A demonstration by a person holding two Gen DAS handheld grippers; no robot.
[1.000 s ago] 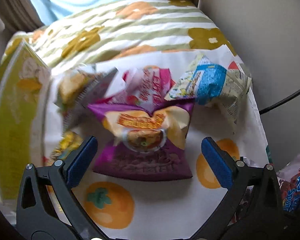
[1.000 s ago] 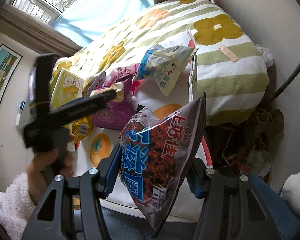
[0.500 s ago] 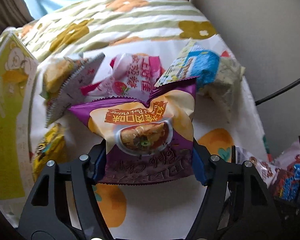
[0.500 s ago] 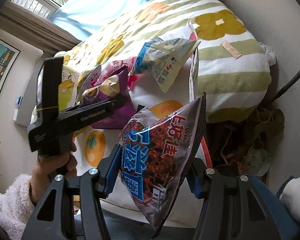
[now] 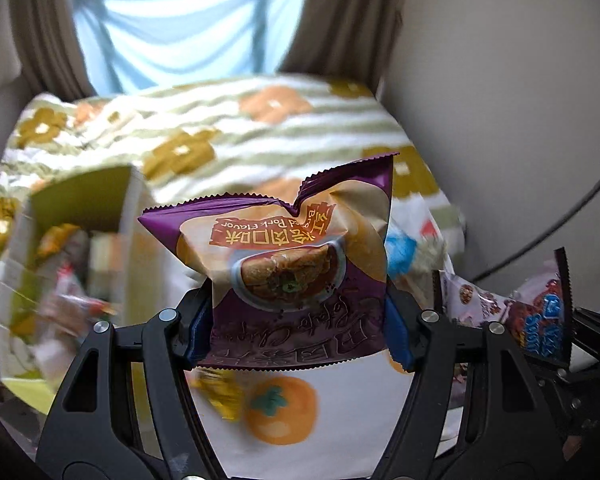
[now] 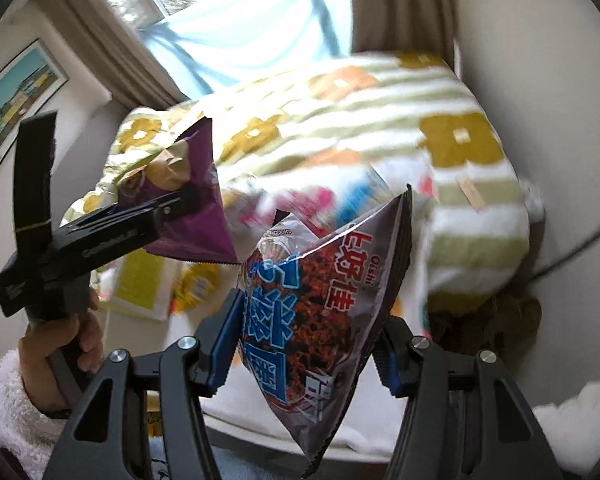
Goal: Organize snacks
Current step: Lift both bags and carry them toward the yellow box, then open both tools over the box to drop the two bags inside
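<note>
You've got a bag in each hand! Your left gripper is clamped on the purple chip bag, centre of the left wrist view, pads squeezing its lower edges. Your right gripper pinches the dark Oishi bag, hanging point-down at lower centre. Both look light, puffy and slick, with crushable chips inside, so grip the sealed edges, not the belly. The green box sits open at left.

Two held snack bags (others blurred) — one box.
</note>
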